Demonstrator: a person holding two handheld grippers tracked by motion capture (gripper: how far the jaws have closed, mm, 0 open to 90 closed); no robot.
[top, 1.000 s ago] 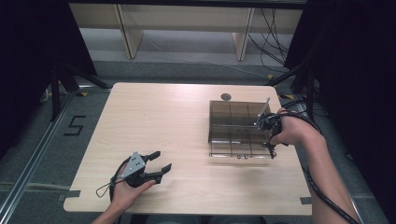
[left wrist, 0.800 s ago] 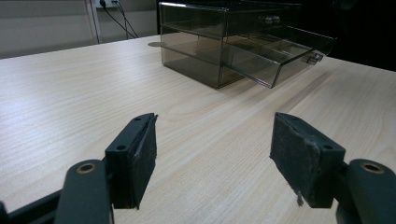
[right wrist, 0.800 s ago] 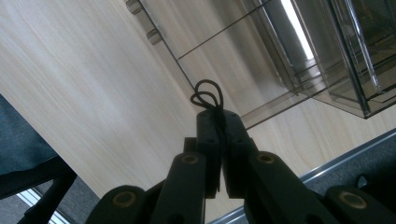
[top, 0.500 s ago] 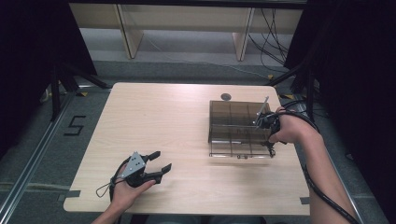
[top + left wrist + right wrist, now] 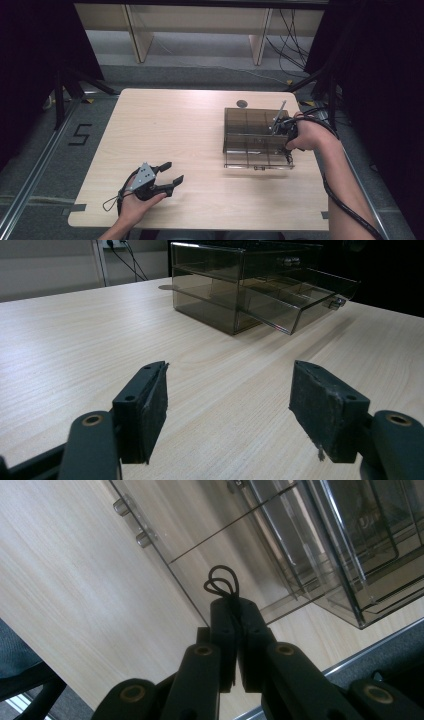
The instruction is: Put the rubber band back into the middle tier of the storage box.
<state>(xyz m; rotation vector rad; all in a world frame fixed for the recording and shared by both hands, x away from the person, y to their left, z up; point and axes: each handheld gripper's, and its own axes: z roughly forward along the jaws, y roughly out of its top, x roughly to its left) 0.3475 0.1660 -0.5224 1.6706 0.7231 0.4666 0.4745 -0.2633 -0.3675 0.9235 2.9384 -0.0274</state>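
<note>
While drawer (image 5: pixel 240 555) open, R gripper (image 5: pixel 234 605) pinches loop (image 5: pixel 222 582).

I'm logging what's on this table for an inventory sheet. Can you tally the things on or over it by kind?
Grippers: 2, the left gripper open, the right gripper shut on a small black loop
Clear drawer boxes: 1, the drawer box, one drawer pulled out
Small round discs: 1, the disc on the table
Total: 5
</note>
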